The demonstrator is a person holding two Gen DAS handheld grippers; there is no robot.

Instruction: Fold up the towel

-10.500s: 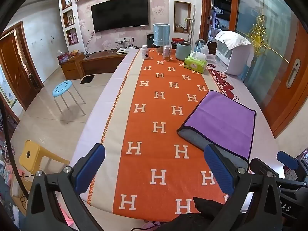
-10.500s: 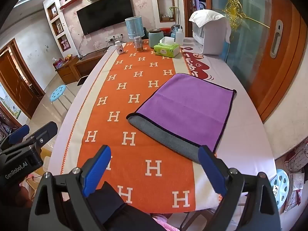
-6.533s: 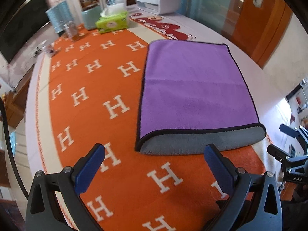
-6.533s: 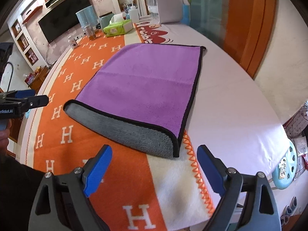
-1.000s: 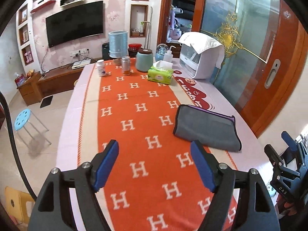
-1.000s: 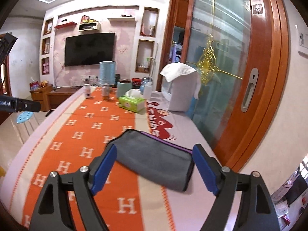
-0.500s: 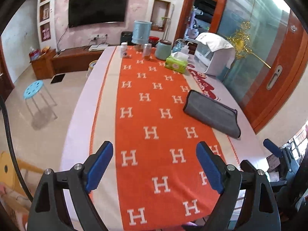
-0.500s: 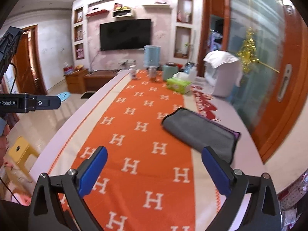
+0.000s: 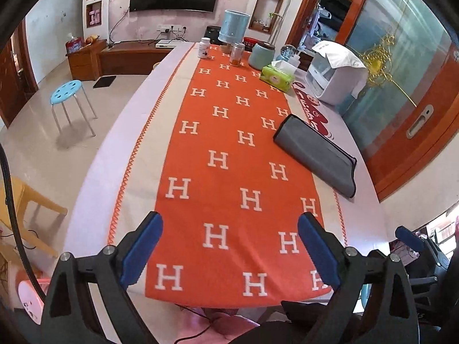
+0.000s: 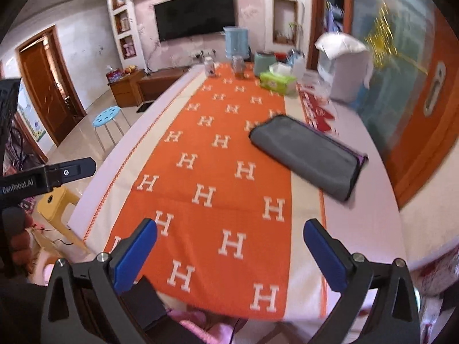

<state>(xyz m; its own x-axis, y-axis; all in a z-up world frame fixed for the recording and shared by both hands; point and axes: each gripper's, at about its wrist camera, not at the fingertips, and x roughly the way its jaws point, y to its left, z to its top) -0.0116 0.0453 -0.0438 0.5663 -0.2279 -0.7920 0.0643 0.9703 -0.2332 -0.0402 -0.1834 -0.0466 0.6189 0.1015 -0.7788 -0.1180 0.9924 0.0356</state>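
The towel [image 9: 315, 154] lies folded into a narrow grey bundle with a purple edge, on the right side of the table. It also shows in the right wrist view [image 10: 308, 154]. My left gripper [image 9: 229, 246] is open and empty, held back over the table's near edge, well short of the towel. My right gripper [image 10: 229, 252] is open and empty, also over the near edge, away from the towel.
An orange runner with white H marks [image 9: 229, 149] covers the long table. At the far end stand a green tissue box [image 9: 276, 76], jars, a blue bin [image 9: 233, 27] and a white appliance [image 9: 334, 74]. A blue stool [image 9: 67, 89] and a yellow chair [image 9: 25, 197] are on the left.
Both grippers have pulled back toward the near end of the table, so the folded towel looks farther away. The towel has not moved.
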